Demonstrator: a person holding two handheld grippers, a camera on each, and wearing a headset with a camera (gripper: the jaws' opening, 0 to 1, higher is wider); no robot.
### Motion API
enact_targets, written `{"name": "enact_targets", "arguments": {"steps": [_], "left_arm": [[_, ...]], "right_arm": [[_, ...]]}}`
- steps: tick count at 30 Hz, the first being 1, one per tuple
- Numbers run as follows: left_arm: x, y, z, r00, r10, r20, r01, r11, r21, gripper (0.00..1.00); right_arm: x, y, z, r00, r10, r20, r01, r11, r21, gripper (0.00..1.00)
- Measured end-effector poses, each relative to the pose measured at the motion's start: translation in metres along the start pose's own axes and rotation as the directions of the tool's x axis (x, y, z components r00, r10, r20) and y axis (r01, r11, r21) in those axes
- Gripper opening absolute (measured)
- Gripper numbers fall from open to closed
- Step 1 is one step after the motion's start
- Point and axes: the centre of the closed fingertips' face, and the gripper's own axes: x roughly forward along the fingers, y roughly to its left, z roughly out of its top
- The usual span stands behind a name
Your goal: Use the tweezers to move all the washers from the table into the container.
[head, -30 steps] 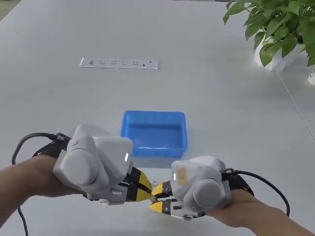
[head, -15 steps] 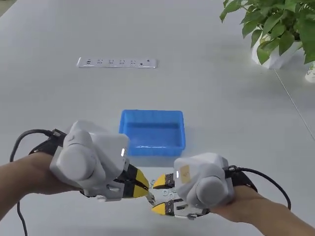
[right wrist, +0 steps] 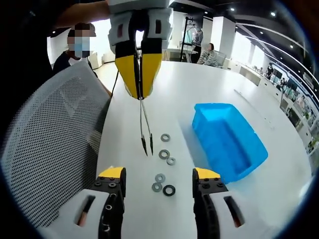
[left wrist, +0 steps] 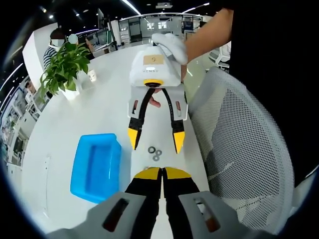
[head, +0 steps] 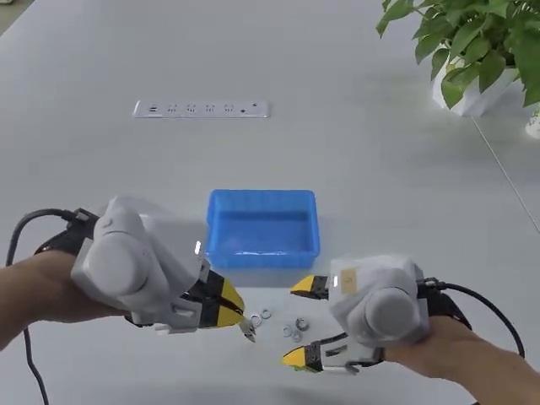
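As the right gripper view shows, the left hand-held gripper (right wrist: 139, 93) clamps tweezers (right wrist: 142, 129) near washers (right wrist: 164, 154); the right hand-held gripper (right wrist: 159, 173) gapes empty.

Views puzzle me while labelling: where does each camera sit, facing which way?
Head view: on the headset, looking down at the table; both forearms show.
Left gripper view: on the left gripper, facing the open right gripper; its own shut jaws show.
Right gripper view: on the right gripper, facing the left gripper's tweezers; its own open jaws show.
Shared: washers and container in both gripper views.
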Motion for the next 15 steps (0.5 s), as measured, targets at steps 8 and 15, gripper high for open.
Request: {"name": "enact_targets", "arguments": {"steps": [8,15], "left_arm": [[0.0,0.007,-0.002,1.0,0.006,-0.006,-0.006,1.0,-0.002,0.05],[-0.002,0.012,-0.003,0.9998,0.02,-0.002,-0.02,1.0,-0.019,0.05]], "right_arm": [[-0.014,-0.018,-0.011,0.997,-0.076,0.016,0.075,0.995,0.067,0.7],[-0.024,-0.028,-0.018,0.9916,-0.127,0.024,0.123,0.986,0.114,0.85]]}}
